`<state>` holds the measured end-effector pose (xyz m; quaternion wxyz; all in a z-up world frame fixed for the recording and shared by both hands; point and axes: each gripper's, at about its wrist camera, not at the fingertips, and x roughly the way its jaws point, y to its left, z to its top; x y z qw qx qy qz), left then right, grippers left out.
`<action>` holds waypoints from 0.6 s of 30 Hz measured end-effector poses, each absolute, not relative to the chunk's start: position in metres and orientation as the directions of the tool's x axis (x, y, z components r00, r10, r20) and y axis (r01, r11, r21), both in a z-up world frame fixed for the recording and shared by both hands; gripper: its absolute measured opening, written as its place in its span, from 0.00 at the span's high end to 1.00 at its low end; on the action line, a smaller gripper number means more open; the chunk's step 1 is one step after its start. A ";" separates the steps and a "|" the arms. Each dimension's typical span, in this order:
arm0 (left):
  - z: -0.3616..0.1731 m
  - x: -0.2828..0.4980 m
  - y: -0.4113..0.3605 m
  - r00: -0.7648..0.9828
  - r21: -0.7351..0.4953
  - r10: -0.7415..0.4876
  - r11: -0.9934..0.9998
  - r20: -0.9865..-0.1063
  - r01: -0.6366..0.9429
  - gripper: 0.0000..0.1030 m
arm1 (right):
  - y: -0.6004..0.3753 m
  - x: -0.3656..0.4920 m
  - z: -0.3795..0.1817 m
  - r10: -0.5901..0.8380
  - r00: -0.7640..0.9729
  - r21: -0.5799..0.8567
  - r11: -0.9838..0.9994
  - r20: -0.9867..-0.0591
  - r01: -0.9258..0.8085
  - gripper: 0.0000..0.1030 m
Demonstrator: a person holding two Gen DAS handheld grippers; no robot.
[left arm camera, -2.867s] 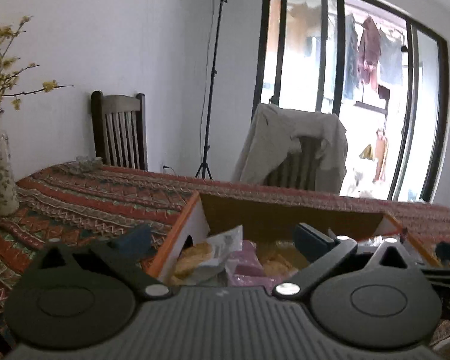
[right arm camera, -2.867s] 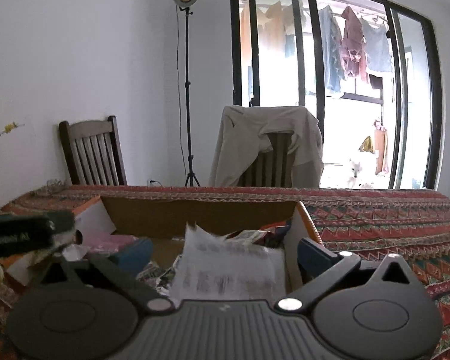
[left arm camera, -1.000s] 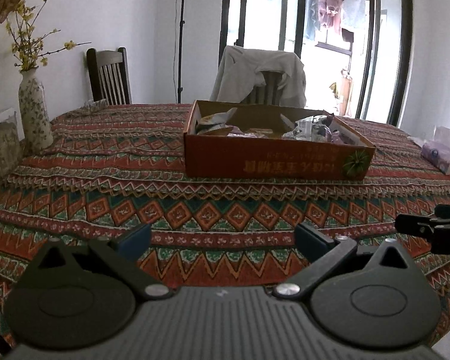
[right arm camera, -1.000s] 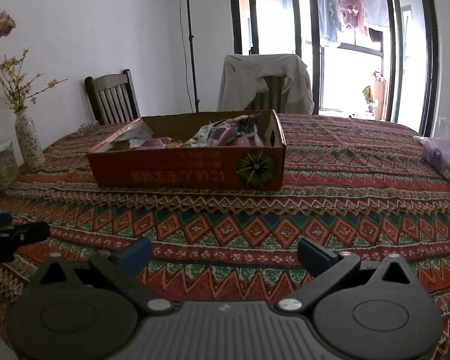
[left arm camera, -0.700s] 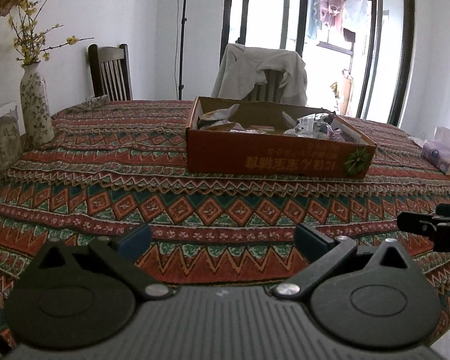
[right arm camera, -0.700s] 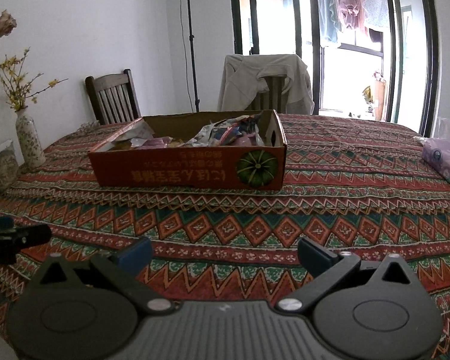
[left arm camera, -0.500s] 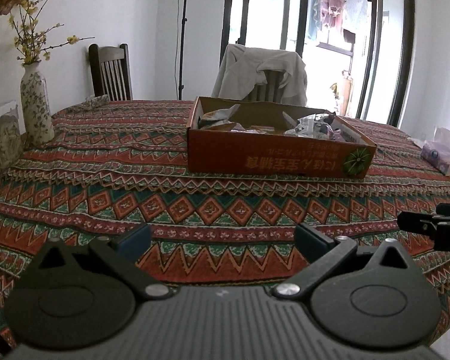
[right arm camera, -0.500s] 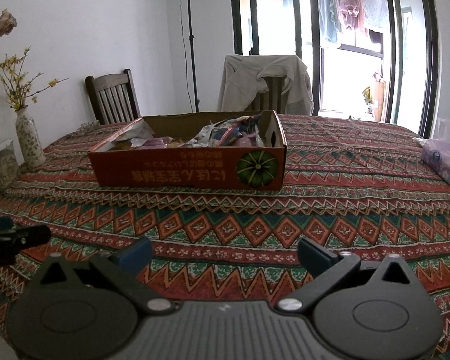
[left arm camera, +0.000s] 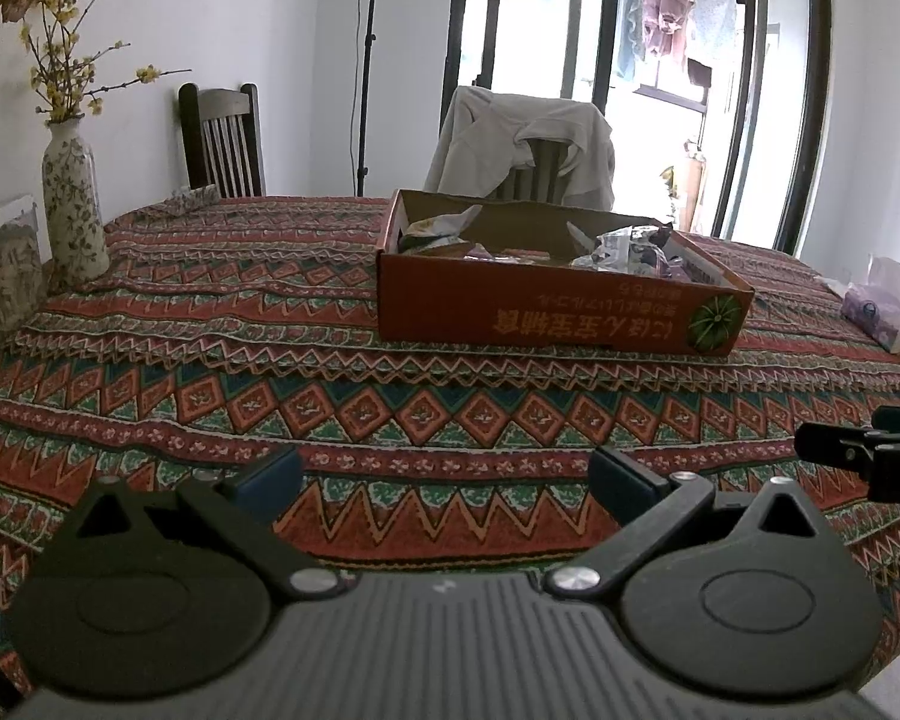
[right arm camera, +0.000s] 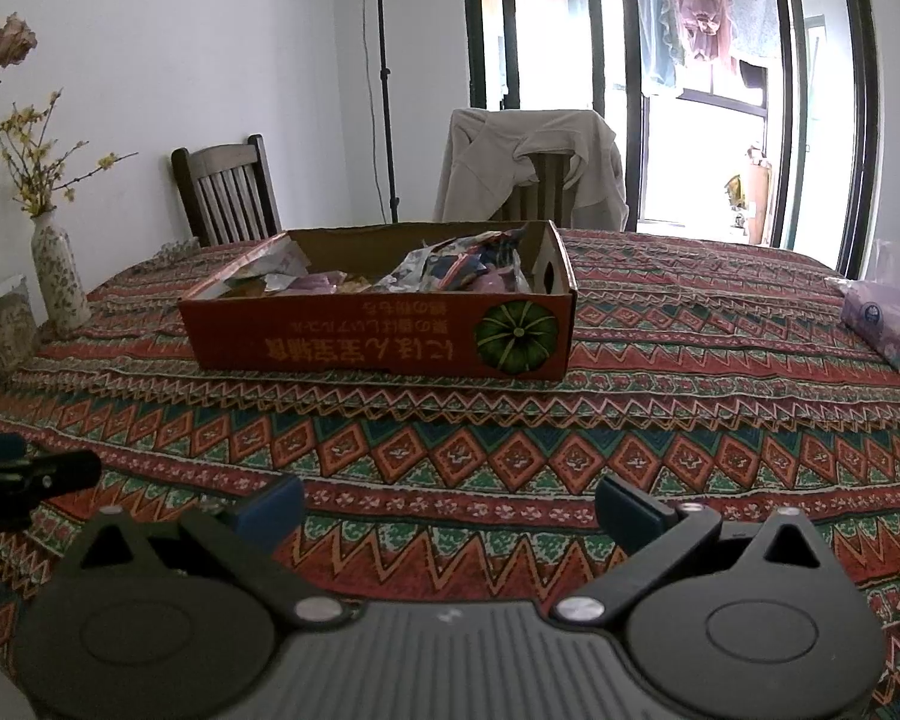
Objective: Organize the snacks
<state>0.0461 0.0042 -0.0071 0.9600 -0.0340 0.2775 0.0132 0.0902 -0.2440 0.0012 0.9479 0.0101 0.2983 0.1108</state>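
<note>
Pulled well back from the orange cardboard box [right arm camera: 384,324] of snack packets [right arm camera: 450,267]; left gripper [left arm camera: 444,474] and right gripper [right arm camera: 450,504] fingers spread, empty; sorting likely finished.

You pulled both grippers back from the box [left arm camera: 561,315]. Before, the left gripper [left arm camera: 444,477] and the right gripper [right arm camera: 450,507] were right over the snacks [right arm camera: 450,270], and the right one held a white packet. Now its jaws are apart with nothing in them, and the box sits far off on the counter [left arm camera: 210,360].
</note>
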 end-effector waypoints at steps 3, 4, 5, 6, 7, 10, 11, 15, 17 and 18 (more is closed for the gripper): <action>-0.007 0.046 0.004 0.846 -0.057 0.007 0.997 -0.533 -0.044 0.00 | -0.243 0.090 0.001 0.216 0.798 0.084 0.975 -0.563 -0.205 0.00; -0.007 0.046 0.004 0.846 -0.056 0.008 0.997 -0.534 -0.045 0.00 | -0.244 0.090 0.001 0.216 0.798 0.084 0.975 -0.563 -0.205 0.00; -0.007 0.046 0.004 0.845 -0.056 0.007 0.997 -0.535 -0.044 0.00 | -0.243 0.090 0.001 0.216 0.798 0.085 0.975 -0.563 -0.205 0.00; -0.007 0.046 0.004 0.845 -0.057 0.007 0.997 -0.534 -0.044 0.00 | -0.243 0.090 0.001 0.216 0.798 0.085 0.975 -0.563 -0.204 0.00; -0.007 0.046 0.004 0.846 -0.055 0.007 0.998 -0.533 -0.043 0.00 | -0.243 0.090 0.001 0.216 0.797 0.085 0.975 -0.564 -0.204 0.00; -0.008 0.046 0.005 0.846 -0.057 0.004 0.998 -0.533 -0.041 0.00 | -0.243 0.090 0.001 0.216 0.796 0.084 0.975 -0.565 -0.205 0.00; -0.008 0.045 0.005 0.846 -0.057 0.004 0.998 -0.533 -0.041 0.00 | -0.243 0.089 0.000 0.216 0.796 0.084 0.975 -0.566 -0.205 0.00; -0.008 0.046 0.004 0.845 -0.056 0.005 0.998 -0.534 -0.041 0.00 | -0.243 0.089 0.000 0.216 0.795 0.084 0.975 -0.566 -0.205 0.00; -0.008 0.045 0.004 0.847 -0.055 0.003 0.998 -0.532 -0.038 0.00 | -0.243 0.089 0.000 0.216 0.796 0.084 0.975 -0.566 -0.205 0.00; -0.008 0.045 0.004 0.847 -0.055 0.002 0.998 -0.532 -0.036 0.00 | -0.243 0.089 0.000 0.216 0.795 0.084 0.975 -0.566 -0.205 0.00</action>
